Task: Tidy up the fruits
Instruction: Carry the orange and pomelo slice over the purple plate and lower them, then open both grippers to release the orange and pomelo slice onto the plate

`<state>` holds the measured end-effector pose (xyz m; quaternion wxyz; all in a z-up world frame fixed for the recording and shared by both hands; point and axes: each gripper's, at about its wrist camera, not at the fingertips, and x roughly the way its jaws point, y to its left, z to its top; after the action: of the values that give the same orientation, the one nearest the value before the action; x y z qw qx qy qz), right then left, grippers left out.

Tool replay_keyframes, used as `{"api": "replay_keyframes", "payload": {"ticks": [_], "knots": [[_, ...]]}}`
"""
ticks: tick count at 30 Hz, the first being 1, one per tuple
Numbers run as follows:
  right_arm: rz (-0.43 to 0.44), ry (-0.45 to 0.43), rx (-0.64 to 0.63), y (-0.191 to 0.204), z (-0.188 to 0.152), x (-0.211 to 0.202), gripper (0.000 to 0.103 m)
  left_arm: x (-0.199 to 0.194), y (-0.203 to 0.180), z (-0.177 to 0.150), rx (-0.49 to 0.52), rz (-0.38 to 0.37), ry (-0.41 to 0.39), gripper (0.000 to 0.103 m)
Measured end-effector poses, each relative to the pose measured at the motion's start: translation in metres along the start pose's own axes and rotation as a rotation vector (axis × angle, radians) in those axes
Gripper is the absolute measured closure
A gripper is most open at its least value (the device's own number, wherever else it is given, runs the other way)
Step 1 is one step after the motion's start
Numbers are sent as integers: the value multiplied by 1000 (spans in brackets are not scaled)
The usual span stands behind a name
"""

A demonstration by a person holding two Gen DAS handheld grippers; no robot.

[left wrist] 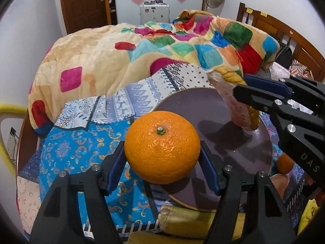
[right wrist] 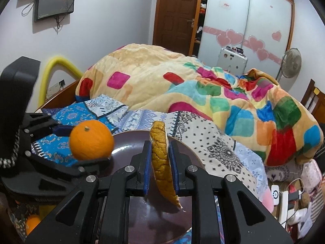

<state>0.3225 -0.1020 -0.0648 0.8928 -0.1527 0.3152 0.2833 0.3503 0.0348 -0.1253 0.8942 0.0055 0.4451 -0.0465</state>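
My left gripper [left wrist: 162, 164] is shut on a large orange [left wrist: 162, 147], its blue pads pressing both sides. The orange hangs over the near left rim of a dark purple plate [left wrist: 203, 109] lying on the patterned bedsheet. My right gripper [right wrist: 160, 162] is shut on a curved fruit wedge [right wrist: 160, 154] with yellow rind and pink flesh [left wrist: 237, 109]. The wedge stands upright over the plate [right wrist: 152, 219], its lower tip at or just above the surface. In the right wrist view the orange [right wrist: 91, 140] and left gripper [right wrist: 81, 146] sit to the left.
A second orange [left wrist: 284, 163] lies beside the plate's right edge, also seen low in the right wrist view [right wrist: 31, 223]. Yellow peel-like pieces [left wrist: 182, 217] lie below the plate. A bulky colourful blanket [left wrist: 142, 46] fills the bed behind. Cables and a power strip [right wrist: 284, 201] lie right.
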Motion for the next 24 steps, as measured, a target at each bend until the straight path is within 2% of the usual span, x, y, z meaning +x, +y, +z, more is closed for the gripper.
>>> {"api": "replay_keyframes", "payload": {"ticks": [7, 11, 16, 19, 21, 24], "knots": [[45, 20, 37, -1, 3, 1, 85, 10, -9, 2, 27, 20, 39, 35], [55, 6, 56, -6, 2, -7, 77, 10, -9, 2, 20, 4, 44, 34], [46, -15, 70, -14, 0, -24, 74, 5, -11, 1, 19, 5, 39, 34], [28, -27, 69, -16, -6, -34, 67, 1, -13, 0, 24, -1, 37, 34], [15, -33, 64, -17, -10, -42, 63, -11, -15, 1, 18, -11, -8, 34], [2, -43, 60, -18, -16, -52, 60, -34, -20, 2, 40, -1, -77, 24]]}}
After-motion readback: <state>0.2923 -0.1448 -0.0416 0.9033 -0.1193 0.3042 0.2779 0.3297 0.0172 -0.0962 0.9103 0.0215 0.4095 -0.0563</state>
